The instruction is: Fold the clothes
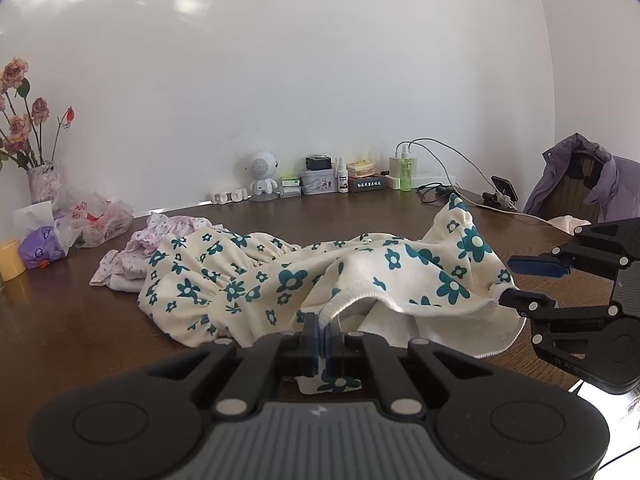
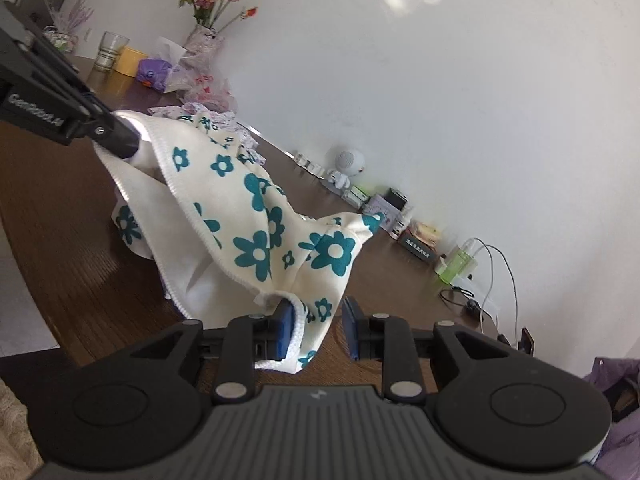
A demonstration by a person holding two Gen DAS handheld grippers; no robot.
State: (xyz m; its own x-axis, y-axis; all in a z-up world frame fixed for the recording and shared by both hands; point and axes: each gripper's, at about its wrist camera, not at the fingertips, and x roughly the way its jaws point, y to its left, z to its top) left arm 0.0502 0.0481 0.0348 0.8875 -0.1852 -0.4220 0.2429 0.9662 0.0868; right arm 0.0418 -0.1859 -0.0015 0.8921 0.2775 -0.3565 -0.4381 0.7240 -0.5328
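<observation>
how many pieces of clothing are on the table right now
2. The cream garment with teal flowers lies across the middle of the table. A pale purple-print garment sits crumpled behind its left end, partly covered. Others could be hidden underneath.

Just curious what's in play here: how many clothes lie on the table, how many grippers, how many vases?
Clothes: 2, teal-flowered garment, pink-printed garment
Grippers: 2, left gripper, right gripper
Vase: 1
Total: 5

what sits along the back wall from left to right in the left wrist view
flower vase → plastic bag → white robot figure → small tin → green spray bottle → purple jacket
</observation>
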